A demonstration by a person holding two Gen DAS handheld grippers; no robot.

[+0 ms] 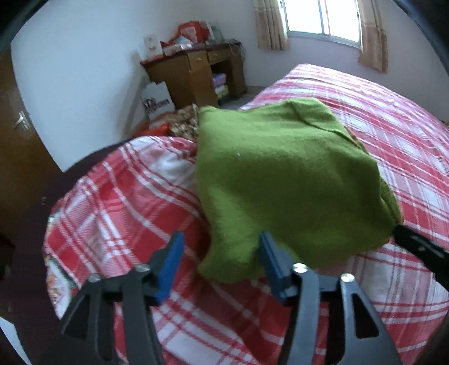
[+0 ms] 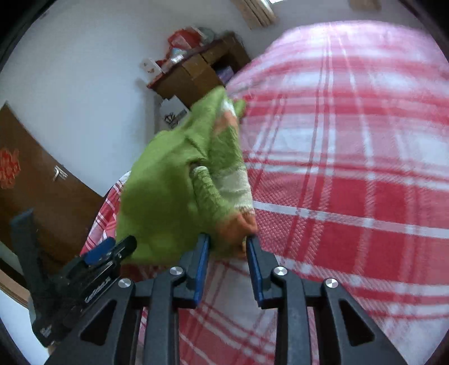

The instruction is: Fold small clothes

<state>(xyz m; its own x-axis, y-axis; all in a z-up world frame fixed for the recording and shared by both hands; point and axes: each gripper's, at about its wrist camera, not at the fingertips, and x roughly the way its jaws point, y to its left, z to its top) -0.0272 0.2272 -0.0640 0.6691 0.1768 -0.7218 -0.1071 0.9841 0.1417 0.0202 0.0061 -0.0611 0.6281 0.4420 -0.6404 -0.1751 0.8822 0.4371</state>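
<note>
- The left gripper [image 1: 221,250] has its two blue pads spread apart; the pad on its right touches the near edge of the green garment [image 1: 280,174], the other pad stands clear over the bedspread, and nothing is pinched between them
- The right gripper [image 2: 228,243] has its blue pads drawn close on the orange-trimmed corner of the green garment [image 2: 174,191], pinching that hem right at its fingertips
- The green garment hangs bunched and lifted off the bed ahead of both grippers; in the left wrist view it fills the space just beyond and to the right of the pads, a fold line crossing its far upper part
- In the right wrist view the cloth rises ahead and to the left of the pads, showing a striped panel of white and orange [image 2: 237,179] along its right edge
- The red and white plaid bedspread [image 1: 393,134] lies under and beyond the garment, stretching far to the right of each gripper
- A plaid pillow [image 1: 126,191] sits ahead and to the left of the left gripper, partly behind the cloth
- The tip of the right gripper shows at the right edge of the left wrist view, touching the garment's lower right corner
- A wooden desk [image 1: 196,73] piled with red items stands far ahead against the white wall, with a curtained window [image 1: 322,19] to its right
- A brown door [image 2: 36,174] with a metal handle is far to the left
</note>
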